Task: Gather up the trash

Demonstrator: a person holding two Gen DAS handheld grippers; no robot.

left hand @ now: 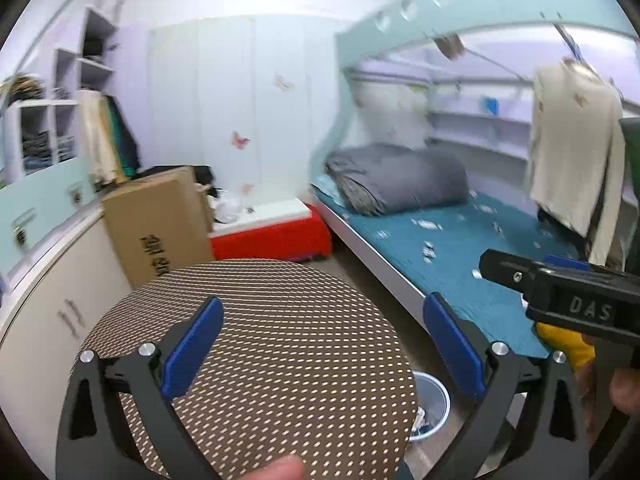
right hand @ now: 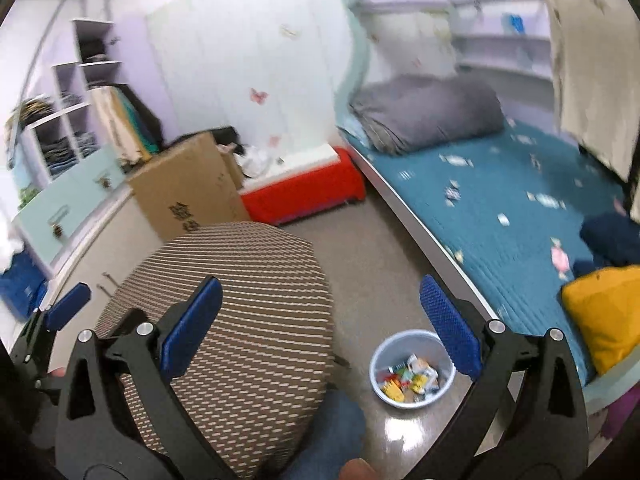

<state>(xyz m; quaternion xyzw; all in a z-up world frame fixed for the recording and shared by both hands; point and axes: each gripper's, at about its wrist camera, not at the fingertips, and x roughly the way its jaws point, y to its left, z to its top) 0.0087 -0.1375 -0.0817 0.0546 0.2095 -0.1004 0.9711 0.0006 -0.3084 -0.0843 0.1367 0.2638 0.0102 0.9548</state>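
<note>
1. Blue-padded fingers of the left gripper [left hand: 320, 344] stand wide apart with nothing between them, above a round brown stool seat with a pale dotted weave [left hand: 256, 344].
2. The right gripper [right hand: 320, 328] is likewise spread wide and holds nothing; its black body shows at the right edge of the left wrist view.
3. On the grey floor, just beside the stool seat, stands a small pale blue plastic bin [right hand: 412, 368] holding colourful crumpled wrappers [right hand: 408, 376].
4. To the right runs a bed with a teal quilted cover [right hand: 500, 208], scattered with small candy-like wrappers; a yellow cushion [right hand: 604, 316] lies at its near end.
5. Further back, a folded grey duvet [right hand: 428, 112] rests on the bed.
6. A brown cardboard box [right hand: 188, 188] leans beside a red and white low bench [right hand: 304, 188] against the white wall.
</note>
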